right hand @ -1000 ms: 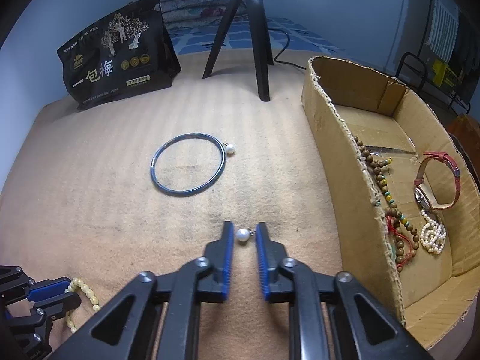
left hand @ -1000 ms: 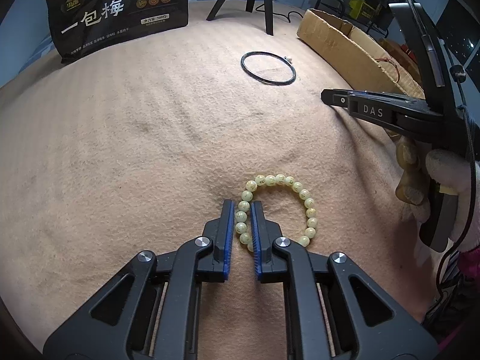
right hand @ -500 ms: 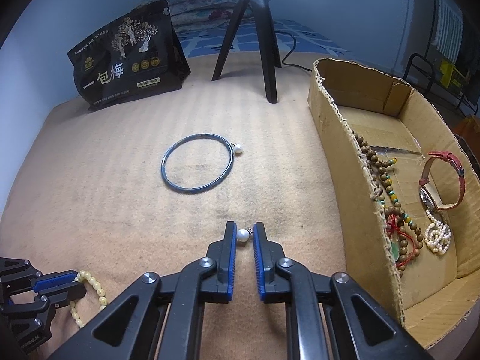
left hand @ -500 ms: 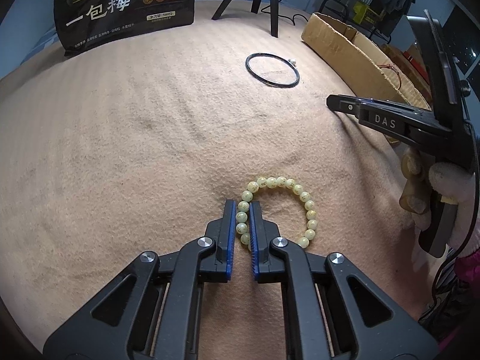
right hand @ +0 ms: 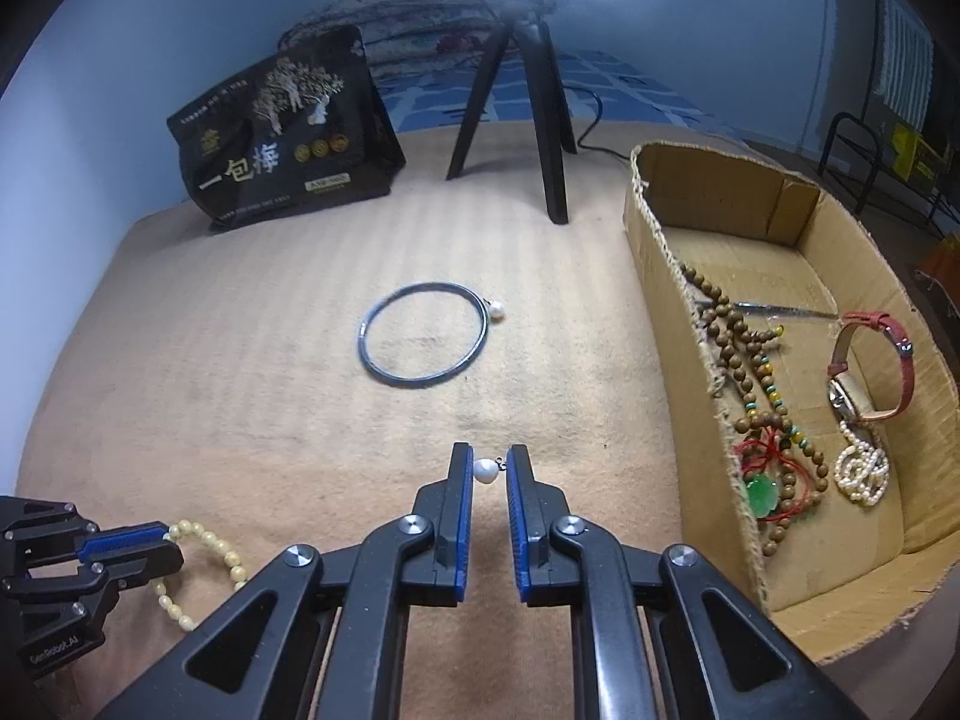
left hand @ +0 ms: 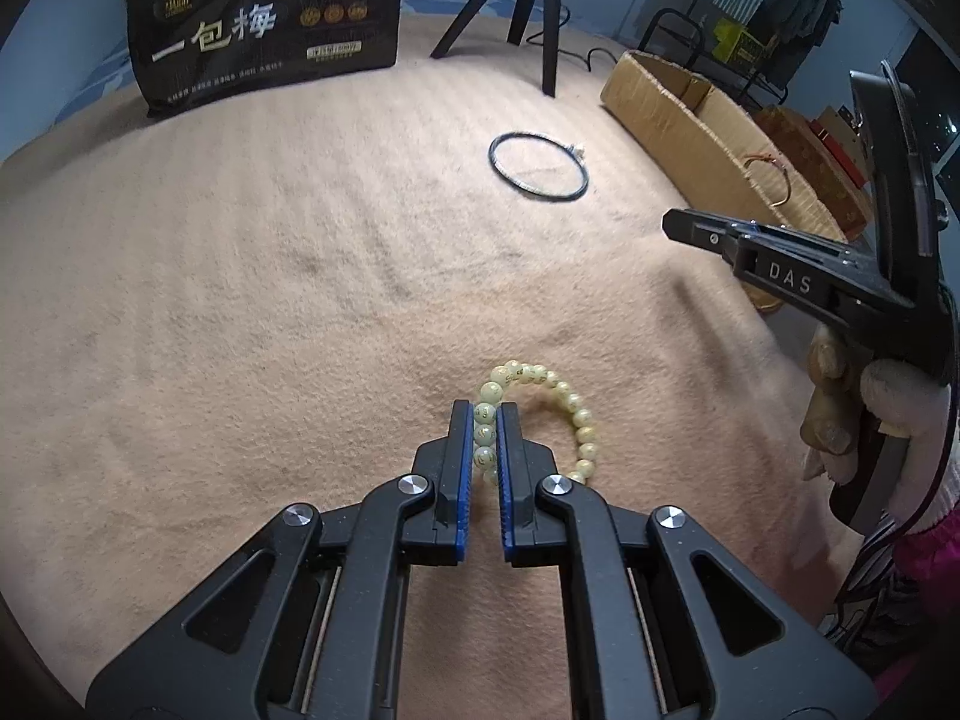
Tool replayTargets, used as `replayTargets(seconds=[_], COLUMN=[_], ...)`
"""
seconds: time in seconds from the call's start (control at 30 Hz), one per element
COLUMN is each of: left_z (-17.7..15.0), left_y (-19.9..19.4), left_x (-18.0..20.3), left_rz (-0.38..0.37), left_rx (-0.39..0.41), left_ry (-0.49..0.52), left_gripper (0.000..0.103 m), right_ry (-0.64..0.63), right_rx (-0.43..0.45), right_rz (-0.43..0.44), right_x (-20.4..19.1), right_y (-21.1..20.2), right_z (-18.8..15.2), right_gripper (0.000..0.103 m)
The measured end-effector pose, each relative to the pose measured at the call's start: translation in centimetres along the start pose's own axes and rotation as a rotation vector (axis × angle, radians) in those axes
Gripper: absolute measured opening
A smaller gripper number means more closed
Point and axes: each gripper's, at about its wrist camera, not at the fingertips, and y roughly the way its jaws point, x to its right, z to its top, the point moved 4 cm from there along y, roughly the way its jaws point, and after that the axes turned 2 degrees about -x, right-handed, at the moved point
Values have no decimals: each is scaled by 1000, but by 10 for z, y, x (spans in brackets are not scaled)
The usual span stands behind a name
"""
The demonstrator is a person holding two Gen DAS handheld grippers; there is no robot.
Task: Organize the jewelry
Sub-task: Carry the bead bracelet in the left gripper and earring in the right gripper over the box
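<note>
My left gripper (left hand: 485, 414) is shut on the left side of a pale yellow bead bracelet (left hand: 561, 391), which hangs slightly raised over the tan blanket; the bracelet also shows in the right wrist view (right hand: 207, 543). My right gripper (right hand: 489, 461) is shut on a small white pearl earring (right hand: 485, 471), held just above the blanket. A black hoop bracelet (right hand: 423, 340) with a pearl beside it lies further out on the blanket. A cardboard box (right hand: 672, 324) to the right holds wooden bead strings, a red-strapped watch (right hand: 867, 372) and a pearl strand.
A black snack bag (right hand: 282, 138) stands at the back left. A black tripod (right hand: 528, 96) stands at the back centre. The blanket (left hand: 240, 300) covers the whole surface. The right gripper and gloved hand show in the left wrist view (left hand: 798, 282).
Both grippers have closed a little tighter and lifted slightly with their items. The views have tilted up, showing more of the bag, tripod and box.
</note>
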Motion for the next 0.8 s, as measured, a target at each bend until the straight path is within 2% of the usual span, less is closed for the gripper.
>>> replayTargets(seconds=[0.53,0.8], left_z=[18,34], left_y=[-46,-68], left_x=[30,59], left_rz=[8,-10], left_rx=[77,127], left_ry=[2,5], left_gripper=[5,5], right_ry=[-29,-27], right_rx=[54,76], right_rz=[46,61], right_x=[6,21], right_y=[-53,-80], right_z=[5,6], right_gripper=[9,9])
